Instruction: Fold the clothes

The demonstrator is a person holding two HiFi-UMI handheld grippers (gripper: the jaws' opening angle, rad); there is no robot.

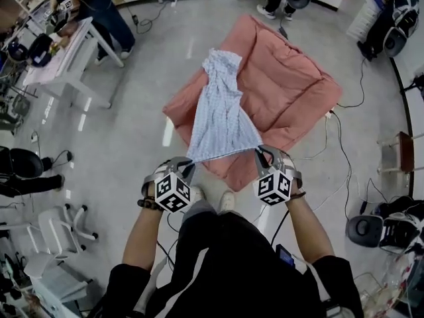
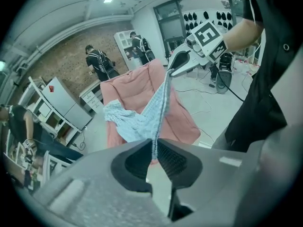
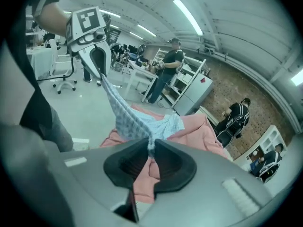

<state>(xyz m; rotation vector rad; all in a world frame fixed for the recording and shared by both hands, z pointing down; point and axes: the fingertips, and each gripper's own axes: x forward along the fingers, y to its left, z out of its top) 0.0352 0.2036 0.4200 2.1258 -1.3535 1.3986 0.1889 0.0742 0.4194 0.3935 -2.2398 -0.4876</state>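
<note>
A light blue checked garment (image 1: 222, 114) hangs stretched between my two grippers, its far end bunched on the pink quilt (image 1: 285, 85). My left gripper (image 1: 188, 162) is shut on the garment's near left corner, and my right gripper (image 1: 260, 152) is shut on its near right corner. In the left gripper view the cloth edge (image 2: 161, 105) runs from my jaws up to the right gripper (image 2: 176, 66). The right gripper view shows the garment (image 3: 128, 117) running from my jaws to the left gripper (image 3: 97, 60).
The pink quilt lies on a grey floor (image 1: 132, 111). A white table (image 1: 66, 52) stands at the left with a person (image 1: 99, 5) beside it. Cables (image 1: 334, 148) trail at the quilt's right. Office chairs (image 1: 56, 227) stand near the left edge. Other people (image 3: 165, 67) stand around shelves.
</note>
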